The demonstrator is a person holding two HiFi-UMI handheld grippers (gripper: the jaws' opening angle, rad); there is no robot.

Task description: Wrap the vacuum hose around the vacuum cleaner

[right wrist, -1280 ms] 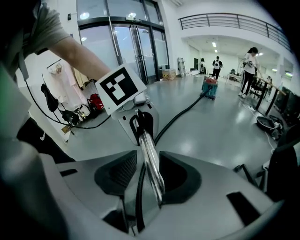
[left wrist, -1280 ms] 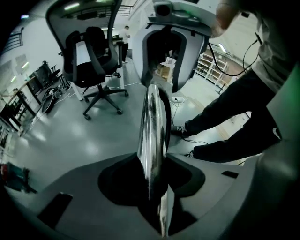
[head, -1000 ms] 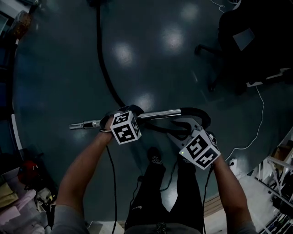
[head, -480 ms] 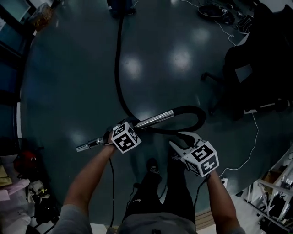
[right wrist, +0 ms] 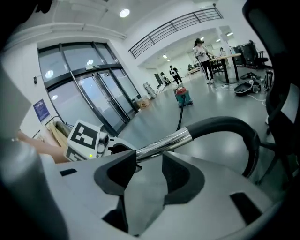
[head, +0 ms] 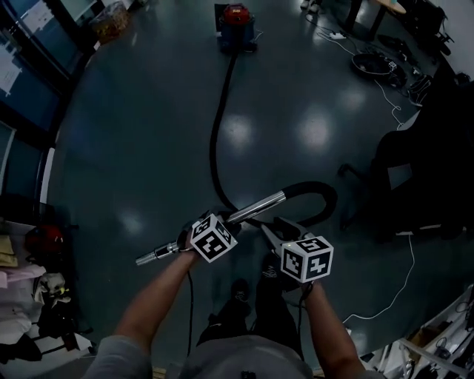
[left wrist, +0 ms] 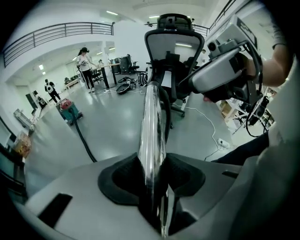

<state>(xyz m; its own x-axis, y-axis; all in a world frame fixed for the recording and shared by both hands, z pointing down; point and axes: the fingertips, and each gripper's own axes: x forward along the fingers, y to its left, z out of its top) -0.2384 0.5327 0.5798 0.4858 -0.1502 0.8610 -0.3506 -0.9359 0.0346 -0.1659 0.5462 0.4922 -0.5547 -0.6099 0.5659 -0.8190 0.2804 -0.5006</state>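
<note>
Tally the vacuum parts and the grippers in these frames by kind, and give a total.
Vacuum cleaner: 1
Black hose: 1
Metal wand: 1
Grippers: 2 (left gripper, right gripper)
Total: 5

Black hose (head: 213,141), chrome wand (head: 259,206), red-topped vacuum cleaner (head: 235,16).

Your head view is dim and underexposed, its edges nearly black; pale blotches of overhead light glare off the glossy floor (head: 311,133) at upper centre. Both your gripper views are bright, evenly lit, bowed by the wide lens and dark-cornered; the chrome tube (left wrist: 152,131) carries streaky highlights.
</note>
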